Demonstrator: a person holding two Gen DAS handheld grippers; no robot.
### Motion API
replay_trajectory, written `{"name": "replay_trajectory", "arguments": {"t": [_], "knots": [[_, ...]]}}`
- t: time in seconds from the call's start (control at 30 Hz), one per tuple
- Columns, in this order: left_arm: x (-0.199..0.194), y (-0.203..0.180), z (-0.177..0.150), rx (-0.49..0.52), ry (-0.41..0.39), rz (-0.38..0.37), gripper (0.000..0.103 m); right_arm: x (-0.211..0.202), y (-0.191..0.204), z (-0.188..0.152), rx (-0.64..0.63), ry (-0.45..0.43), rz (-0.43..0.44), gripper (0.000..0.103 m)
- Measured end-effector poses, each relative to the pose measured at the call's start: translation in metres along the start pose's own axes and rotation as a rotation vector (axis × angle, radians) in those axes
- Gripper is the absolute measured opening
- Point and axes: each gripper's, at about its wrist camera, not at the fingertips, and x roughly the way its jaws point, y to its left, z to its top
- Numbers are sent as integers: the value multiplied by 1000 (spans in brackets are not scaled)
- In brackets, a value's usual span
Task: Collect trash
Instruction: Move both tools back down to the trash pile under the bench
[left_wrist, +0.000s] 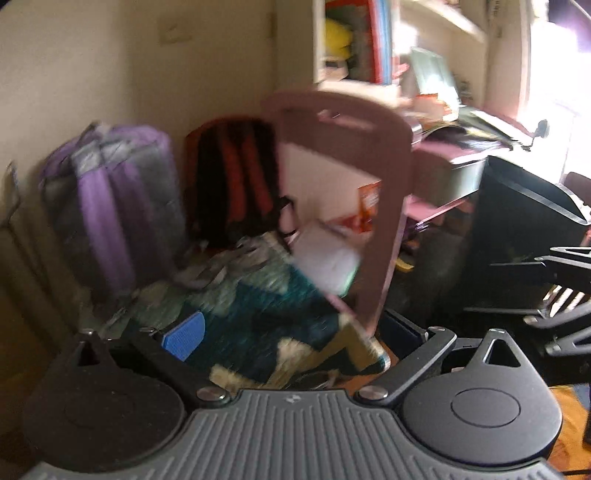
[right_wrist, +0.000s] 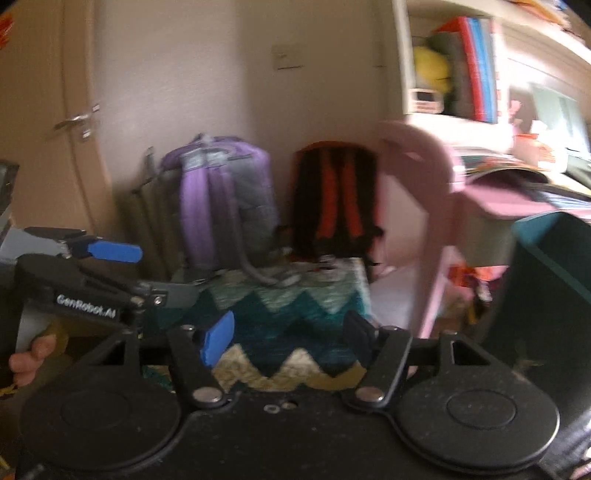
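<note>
left gripper (left_wrist: 291, 332): jaws standing wide, gripping nothing.
right gripper (right_wrist: 291, 338): jaws spreading apart, empty.
trash: white paper (left_wrist: 327, 262) is lying under the pink chair (left_wrist: 343, 147), at one o'clock.
risk: blurred view is hiding the chair leg; fingers may be snagging it.

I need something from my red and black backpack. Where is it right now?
In both wrist views the red and black backpack stands upright against the back wall, right of the purple and grey backpack and left of the pink chair.
</note>
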Motion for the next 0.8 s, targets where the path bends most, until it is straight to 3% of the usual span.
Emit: {"name": "replay_trajectory", "arguments": {"t": [0.17, 0.33, 0.57, 0.8], "knots": [[16, 48, -37, -32, 54, 47, 102, 44, 38, -24, -33, 48, 108, 69], [29, 107, -78, -114, 58, 28, 102, 93, 71, -49, -89, 109, 157, 72], [53, 180, -136, -224, 76, 97, 102, 155, 105, -91, -181, 209, 161, 74], [94, 252, -204, -330, 172, 178, 102, 221, 123, -145, -278, 322, 179, 73]]}}
